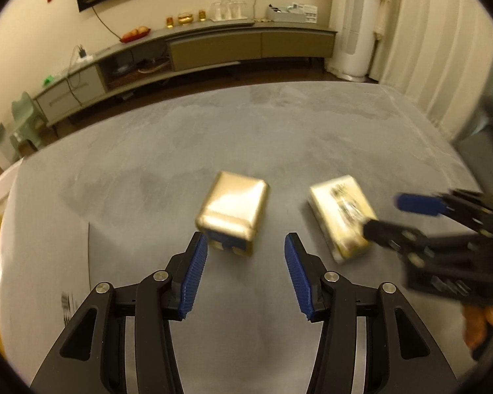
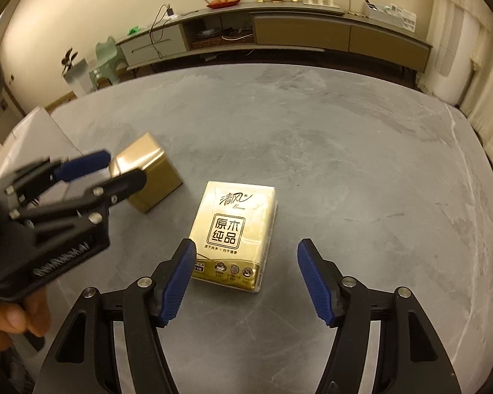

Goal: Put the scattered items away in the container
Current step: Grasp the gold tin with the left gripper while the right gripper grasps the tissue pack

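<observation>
- Left wrist view: the left claw has its blue pads spread apart, holding nothing, with the gold tin just beyond the tips and roughly centred between them, which looks like a line-up for a grab.
- Right wrist view: the right claw is likewise apart and empty, straddling the near end of the tissue pack, which lies flat, label up, on the grey worktop.
- The 2 items sit near each other but apart, 1 in front of each claw, so both could be taken at once.
- No container is clearly identifiable; a pale boxy shape at the worktop's left edge might be it.
- Pack print reads "清风" and "原木纯品"; smaller text is illegible. The tin shows no readable writing.
</observation>
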A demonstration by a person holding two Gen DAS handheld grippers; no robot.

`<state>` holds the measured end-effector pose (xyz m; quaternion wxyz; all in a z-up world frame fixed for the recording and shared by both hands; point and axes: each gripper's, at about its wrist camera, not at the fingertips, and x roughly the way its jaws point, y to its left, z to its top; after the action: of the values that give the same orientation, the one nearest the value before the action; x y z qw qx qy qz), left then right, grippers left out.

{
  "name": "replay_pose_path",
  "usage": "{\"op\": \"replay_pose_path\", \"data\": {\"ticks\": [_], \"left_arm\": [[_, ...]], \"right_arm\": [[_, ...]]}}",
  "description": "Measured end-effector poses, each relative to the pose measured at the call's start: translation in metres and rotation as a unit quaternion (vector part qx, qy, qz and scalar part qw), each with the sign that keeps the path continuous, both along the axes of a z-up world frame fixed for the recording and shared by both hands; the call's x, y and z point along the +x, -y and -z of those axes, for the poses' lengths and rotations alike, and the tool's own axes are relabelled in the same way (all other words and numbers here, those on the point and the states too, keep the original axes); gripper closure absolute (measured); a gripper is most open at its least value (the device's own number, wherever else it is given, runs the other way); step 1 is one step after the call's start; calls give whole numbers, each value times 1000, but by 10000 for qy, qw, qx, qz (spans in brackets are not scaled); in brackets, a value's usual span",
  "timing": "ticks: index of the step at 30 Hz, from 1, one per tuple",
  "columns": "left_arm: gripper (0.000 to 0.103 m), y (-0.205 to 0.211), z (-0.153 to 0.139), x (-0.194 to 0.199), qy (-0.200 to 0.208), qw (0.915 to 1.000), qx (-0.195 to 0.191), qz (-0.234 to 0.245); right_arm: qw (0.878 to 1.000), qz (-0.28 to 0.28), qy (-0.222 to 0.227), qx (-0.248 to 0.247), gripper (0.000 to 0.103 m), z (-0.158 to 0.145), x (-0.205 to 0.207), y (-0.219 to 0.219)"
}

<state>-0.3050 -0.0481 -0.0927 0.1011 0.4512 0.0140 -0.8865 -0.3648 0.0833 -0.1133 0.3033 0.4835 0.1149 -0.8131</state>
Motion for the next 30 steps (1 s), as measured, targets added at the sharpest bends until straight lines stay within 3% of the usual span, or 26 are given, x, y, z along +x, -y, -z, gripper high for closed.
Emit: {"op": "replay_pose_path", "data": {"ticks": [1,3,4,6,8,10,11,12,17,18,20,21,23,26,28,30], "left_arm": [[51,3,4,-6,-2,10000,-54,-42],[48,5,8,-14,-58,9999,-90,-75],[48,5,10,-15,-87,9999,-75,-53],[48,7,11,-19,-150,9998,129,52],[48,9,14,-21,-157,9988,436,163],[49,6,17,-23,-84,9986,462,230],[49,3,19,-23,-47,9987,420,286],[49,0,19,-23,-30,9986,388,349],[49,-7,9,-25,-137,9993,7,358],[48,-7,7,-27,-163,9993,-72,316],[48,-6,10,-34,-139,9995,-58,264],[48,-6,12,-39,-122,9996,-39,245],[48,-4,19,-47,-51,9998,36,204],[51,2,30,-54,72,9996,228,114],[53,4,30,-51,49,9995,290,64],[53,3,26,-41,-6,9995,321,61]], "right_arm": [[10000,-16,-6,6,42,2,0,2],[10000,-28,9,-32,60,-1,0,3],[10000,-13,-46,15,64,-4,1,4],[9998,-35,-131,142,72,-8,3,4],[9999,-38,-70,103,71,-9,2,1],[10000,-13,-49,18,65,-10,0,-1],[10000,2,-67,-25,49,-10,1,-1],[9999,13,-83,-69,40,-9,1,-2],[9999,-50,-15,-114,41,1,1,3],[9999,-44,-16,-102,51,3,0,3],[9998,36,41,-209,61,-1,-3,-1],[9996,73,60,-258,74,-4,-4,-3],[9995,95,47,-284,90,-10,-3,-6],[9994,81,101,-331,90,-13,0,-8],[9989,104,136,-431,84,-13,1,-9],[9981,165,162,-565,45,-13,2,-10]]}}
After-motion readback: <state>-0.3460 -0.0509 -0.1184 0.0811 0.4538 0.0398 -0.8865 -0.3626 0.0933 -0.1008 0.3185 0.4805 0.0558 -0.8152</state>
